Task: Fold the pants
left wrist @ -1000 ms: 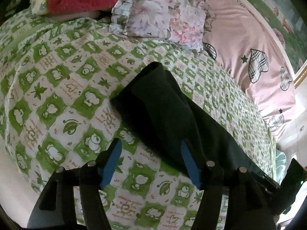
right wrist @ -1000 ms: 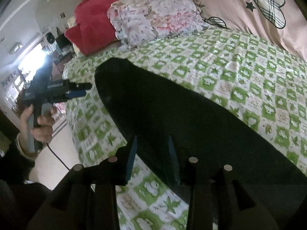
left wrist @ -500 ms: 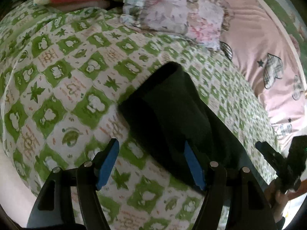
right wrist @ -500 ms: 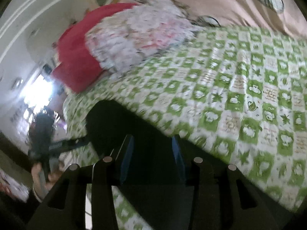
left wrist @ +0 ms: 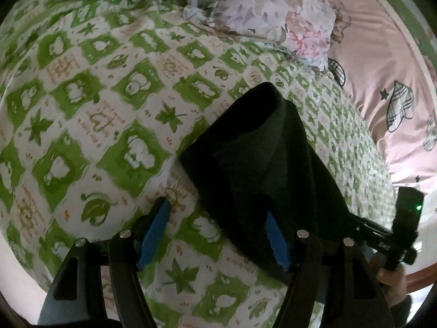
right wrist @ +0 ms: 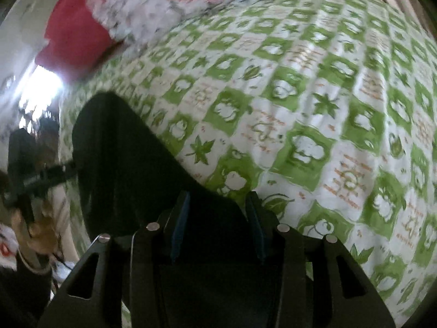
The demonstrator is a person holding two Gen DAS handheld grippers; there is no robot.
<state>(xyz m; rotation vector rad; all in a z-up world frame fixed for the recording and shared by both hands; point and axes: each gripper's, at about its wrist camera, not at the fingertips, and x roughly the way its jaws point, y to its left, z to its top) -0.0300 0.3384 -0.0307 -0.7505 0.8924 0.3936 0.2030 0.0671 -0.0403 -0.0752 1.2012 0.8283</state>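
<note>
Dark pants (left wrist: 262,164) lie folded lengthwise on a green and white checked bedsheet (left wrist: 109,109). My left gripper (left wrist: 218,221) is open just above the near edge of the pant leg end, its right blue finger (left wrist: 275,235) against the fabric. In the right wrist view the pants (right wrist: 131,164) stretch away to the left. My right gripper (right wrist: 218,213) is open over the other end, with dark fabric lying between its fingers. The right gripper also shows at the right edge of the left wrist view (left wrist: 401,232).
A floral pillow (left wrist: 267,13) and a pink quilt with plaid hearts (left wrist: 382,82) lie at the far side. A red blanket (right wrist: 73,32) sits at the head. The bed's edge falls off near the left gripper, shown in the right wrist view (right wrist: 35,175).
Both grippers have dropped closer to the sheet and the pants. The right gripper has swung right and down over the pants' end. Jaws stay open.
</note>
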